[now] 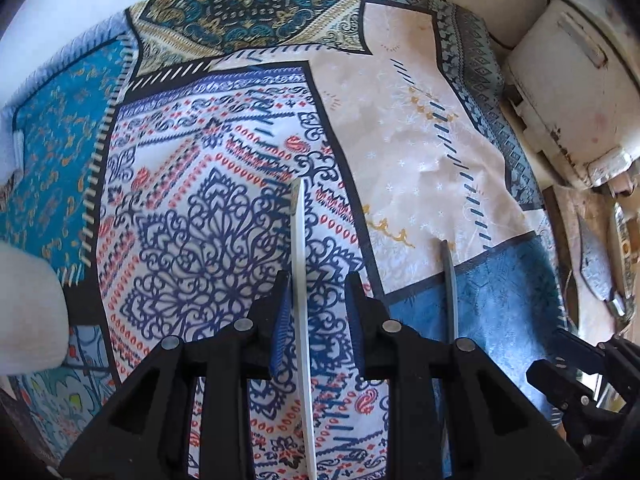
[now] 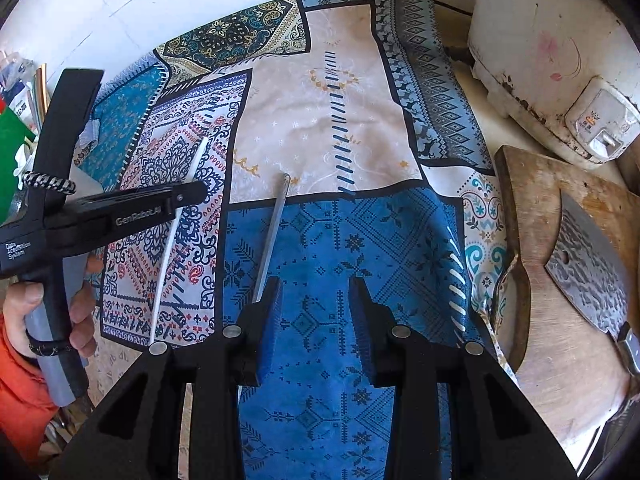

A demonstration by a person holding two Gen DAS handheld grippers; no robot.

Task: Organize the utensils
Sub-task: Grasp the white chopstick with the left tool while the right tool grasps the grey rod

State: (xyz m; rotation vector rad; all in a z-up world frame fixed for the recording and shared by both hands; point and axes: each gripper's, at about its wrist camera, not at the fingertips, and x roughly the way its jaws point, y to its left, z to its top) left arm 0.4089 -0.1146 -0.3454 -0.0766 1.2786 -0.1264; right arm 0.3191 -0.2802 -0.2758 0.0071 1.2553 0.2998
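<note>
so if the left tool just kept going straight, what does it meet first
Likely the white utensil: it lies lengthwise between the open fingers of the left tool, on the patterned cloth. Depth is hard to judge.

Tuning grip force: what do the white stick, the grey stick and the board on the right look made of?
White stick: looks like plastic or melamine, matte, uniformly opaque.
Grey stick: probably metal, dull grey with a faint sheen; could be grey plastic.
Cutting board: wood, worn and unfinished, visible grain and stains.
</note>
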